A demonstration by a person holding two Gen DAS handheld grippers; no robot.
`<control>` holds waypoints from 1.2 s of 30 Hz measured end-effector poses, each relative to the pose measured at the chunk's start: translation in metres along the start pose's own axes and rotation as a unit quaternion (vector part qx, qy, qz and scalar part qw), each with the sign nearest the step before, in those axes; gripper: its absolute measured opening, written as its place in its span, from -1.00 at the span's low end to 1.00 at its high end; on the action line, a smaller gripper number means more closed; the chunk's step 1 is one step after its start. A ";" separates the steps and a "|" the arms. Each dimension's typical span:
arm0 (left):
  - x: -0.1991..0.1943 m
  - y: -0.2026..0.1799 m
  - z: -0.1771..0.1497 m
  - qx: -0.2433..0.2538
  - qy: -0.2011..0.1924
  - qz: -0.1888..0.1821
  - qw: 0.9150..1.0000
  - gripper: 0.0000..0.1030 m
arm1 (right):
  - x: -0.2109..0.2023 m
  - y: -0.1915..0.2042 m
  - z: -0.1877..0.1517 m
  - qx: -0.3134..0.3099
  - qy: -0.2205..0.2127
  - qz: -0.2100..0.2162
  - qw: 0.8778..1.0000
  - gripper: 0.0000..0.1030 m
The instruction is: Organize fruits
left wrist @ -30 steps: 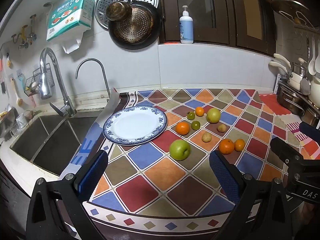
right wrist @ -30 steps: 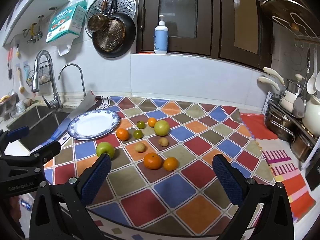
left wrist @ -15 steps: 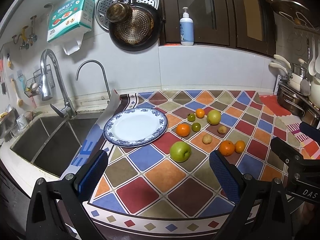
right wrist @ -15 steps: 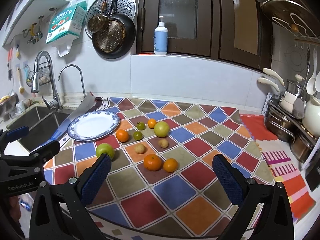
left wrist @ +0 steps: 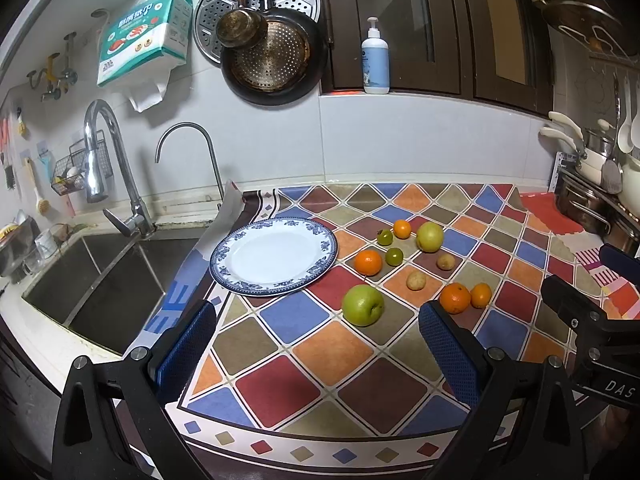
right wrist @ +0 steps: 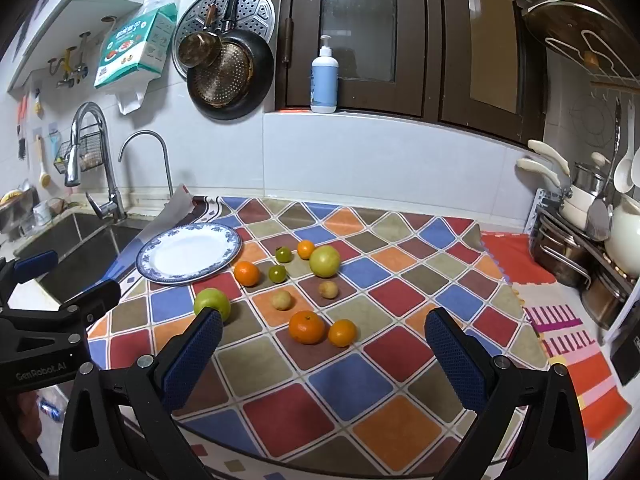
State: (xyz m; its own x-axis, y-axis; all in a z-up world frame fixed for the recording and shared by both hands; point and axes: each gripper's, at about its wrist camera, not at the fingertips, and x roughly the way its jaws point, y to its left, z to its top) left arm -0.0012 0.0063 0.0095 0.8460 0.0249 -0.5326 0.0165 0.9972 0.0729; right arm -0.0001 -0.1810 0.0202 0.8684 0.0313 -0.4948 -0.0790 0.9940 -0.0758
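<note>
We are holding both tools back at the near edge of the counter, over the patterned mat [left wrist: 332,352]. The left gripper [left wrist: 320,344] is standing wide apart, empty; the right gripper [right wrist: 324,354] is likewise spread and carrying nothing.

The fruits are lying loose on the mat to the right of the blue-rimmed plate [left wrist: 224,276], which is bare. The green apple [left wrist: 363,305] is sitting nearest the left tool; a pair of oranges [right wrist: 307,327] is touching side by side nearer the right tool. Farther back: another orange [left wrist: 368,262], two small green fruits [left wrist: 394,256], a yellow-green apple [left wrist: 430,237], two small tan fruits [left wrist: 416,280].

We are judging the apple firm, smooth-skinned and inclined to roll, so pads should close across its widest girth. The small round ones look light, easily knocked away, perhaps bruisable; a gentle, centred pinch suits them.
</note>
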 end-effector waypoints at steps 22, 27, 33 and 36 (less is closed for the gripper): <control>-0.002 -0.001 -0.002 0.001 -0.007 0.004 1.000 1.00 | -0.002 0.000 -0.003 -0.002 -0.008 0.003 1.000 0.99; -0.001 -0.002 -0.002 0.001 -0.007 0.004 1.000 1.00 | -0.001 0.003 -0.002 -0.003 -0.008 0.005 1.000 0.99; 0.002 -0.002 -0.003 0.001 -0.004 0.003 1.000 1.00 | -0.001 0.003 -0.002 -0.003 -0.007 0.004 1.000 0.99; 0.005 -0.002 -0.002 0.001 -0.002 0.003 1.000 1.00 | -0.001 0.003 -0.002 -0.003 -0.007 0.005 1.000 0.99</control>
State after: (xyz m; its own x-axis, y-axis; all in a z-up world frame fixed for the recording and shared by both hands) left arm 0.0014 0.0046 0.0048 0.8482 0.0306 -0.5287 0.0120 0.9970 0.0770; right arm -0.0023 -0.1788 0.0184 0.8739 0.0425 -0.4842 -0.0907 0.9929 -0.0765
